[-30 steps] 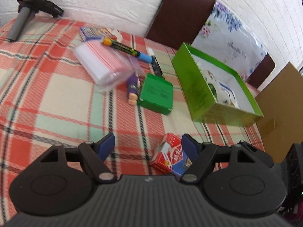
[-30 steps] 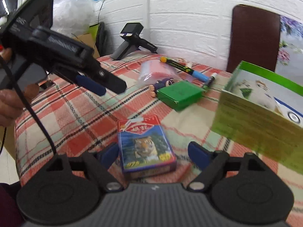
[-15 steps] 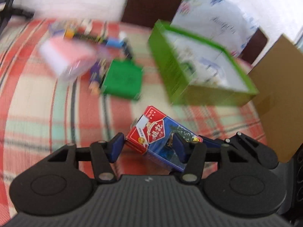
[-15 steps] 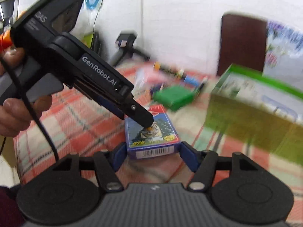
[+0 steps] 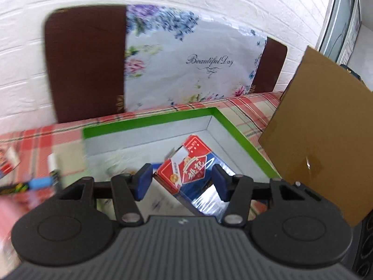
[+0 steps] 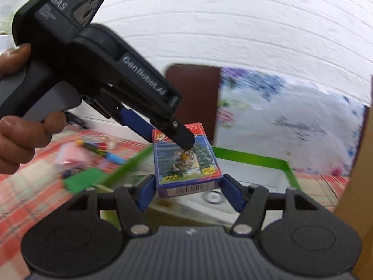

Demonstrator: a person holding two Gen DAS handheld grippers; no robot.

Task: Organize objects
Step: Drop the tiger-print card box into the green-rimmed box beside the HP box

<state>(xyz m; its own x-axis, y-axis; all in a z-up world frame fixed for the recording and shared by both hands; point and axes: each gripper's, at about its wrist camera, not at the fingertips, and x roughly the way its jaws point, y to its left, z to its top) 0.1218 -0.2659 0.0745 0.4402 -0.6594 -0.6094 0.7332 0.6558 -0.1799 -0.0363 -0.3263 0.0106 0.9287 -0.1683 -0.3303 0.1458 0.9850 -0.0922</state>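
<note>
1. The left hand-held gripper point(image 5: 181, 182) and the right hand-held gripper point(image 6: 187, 192) both squeeze one card box point(image 6: 186, 163), so it stays steady.
2. The card box hangs just above the green box point(image 5: 149, 121), likely to go inside.

A red-and-blue cardboard card box with a tiger picture on its face point(image 6: 186, 163) is lifted clear of the table, its barcode end toward the right wrist camera, held by both its long sides and its far end above the open green cardboard box with a white inside point(image 6: 256, 157). In the left wrist view the same card box point(image 5: 191, 170) shows its red end with white characters, tilted over the green box's white floor point(image 5: 149, 137), near its far right corner.
</note>
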